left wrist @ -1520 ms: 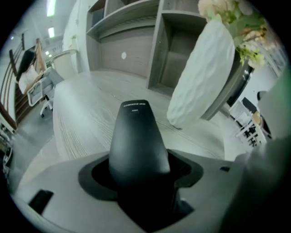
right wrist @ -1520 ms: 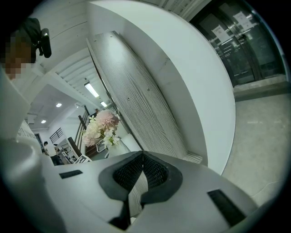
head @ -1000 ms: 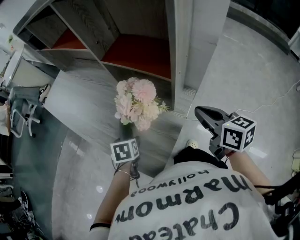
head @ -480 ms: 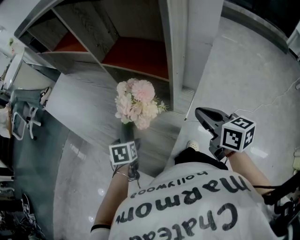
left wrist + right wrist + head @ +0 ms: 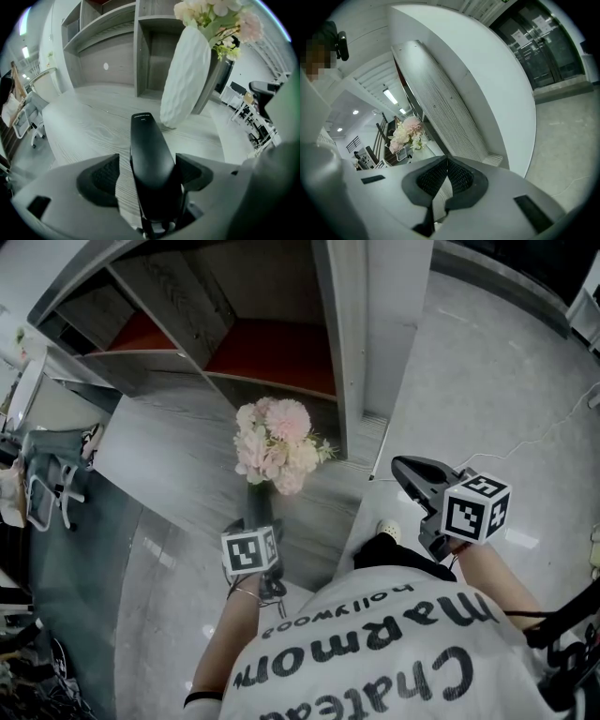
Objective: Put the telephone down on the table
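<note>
Left gripper (image 5: 147,173): your jaws have just been opening, now released around the black telephone (image 5: 150,154) | telephone: apparently resting on the grey table (image 5: 84,126), tip near the white vase (image 5: 183,79) | right gripper (image 5: 446,180): clenched empty, held aside, seemingly unneeded.

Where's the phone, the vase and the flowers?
Phone (image 5: 150,154): left gripper view, middle of its black back.
Vase (image 5: 185,79): left gripper view, its white ribbed side.
Flowers (image 5: 277,444): head view, middle of the pink bunch.
</note>
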A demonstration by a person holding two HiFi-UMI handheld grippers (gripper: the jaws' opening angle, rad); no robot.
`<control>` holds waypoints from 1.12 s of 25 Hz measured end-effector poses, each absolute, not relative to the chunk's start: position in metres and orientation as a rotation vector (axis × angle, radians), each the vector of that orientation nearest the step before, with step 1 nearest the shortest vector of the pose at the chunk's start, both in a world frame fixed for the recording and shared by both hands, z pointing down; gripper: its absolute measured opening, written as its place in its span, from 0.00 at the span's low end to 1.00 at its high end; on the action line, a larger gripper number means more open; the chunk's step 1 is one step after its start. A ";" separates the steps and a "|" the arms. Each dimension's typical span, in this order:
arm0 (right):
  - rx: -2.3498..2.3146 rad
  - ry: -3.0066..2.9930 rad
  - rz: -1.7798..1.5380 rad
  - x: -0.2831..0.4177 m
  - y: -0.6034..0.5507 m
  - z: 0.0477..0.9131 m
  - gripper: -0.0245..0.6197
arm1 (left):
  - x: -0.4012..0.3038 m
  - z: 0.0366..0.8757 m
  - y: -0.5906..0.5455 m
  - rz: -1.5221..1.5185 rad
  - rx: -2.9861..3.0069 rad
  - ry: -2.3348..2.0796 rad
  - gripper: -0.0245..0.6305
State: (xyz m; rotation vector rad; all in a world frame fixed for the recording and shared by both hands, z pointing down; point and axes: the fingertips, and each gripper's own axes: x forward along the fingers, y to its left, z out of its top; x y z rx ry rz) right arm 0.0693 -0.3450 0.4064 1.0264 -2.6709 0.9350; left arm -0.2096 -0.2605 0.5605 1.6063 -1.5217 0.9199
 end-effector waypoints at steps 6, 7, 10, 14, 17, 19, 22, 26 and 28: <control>1.091 -2.668 0.936 0.066 -0.330 0.400 0.05 | -0.208 0.546 -0.254 0.877 1.668 -1.496 0.59; 1.100 -2.667 0.936 0.064 -0.325 0.399 0.05 | -0.209 0.543 -0.252 0.863 1.680 -1.494 0.59; 1.129 -2.665 0.941 0.058 -0.307 0.397 0.05 | -0.209 0.531 -0.245 0.814 1.735 -1.473 0.59; 1.161 -2.661 0.944 0.045 -0.277 0.395 0.05 | -0.211 0.505 -0.237 0.675 1.810 -1.464 0.59; 1.181 -2.649 0.937 0.034 -0.253 0.396 0.05 | -0.215 0.480 -0.230 0.495 1.866 -1.474 0.59; 1.192 -2.637 0.945 0.029 -0.239 0.398 0.05 | -0.217 0.464 -0.221 0.366 1.906 -1.471 0.59; 1.184 -2.633 0.961 0.018 -0.220 0.399 0.05 | -0.224 0.432 -0.200 0.154 1.963 -1.484 0.37; 1.130 -2.656 0.983 -0.001 -0.201 0.397 0.05 | -0.238 0.399 -0.160 0.033 2.013 -1.516 0.15; 1.071 -2.658 0.978 -0.012 -0.192 0.398 0.05 | -0.247 0.394 -0.139 0.016 1.993 -1.546 0.07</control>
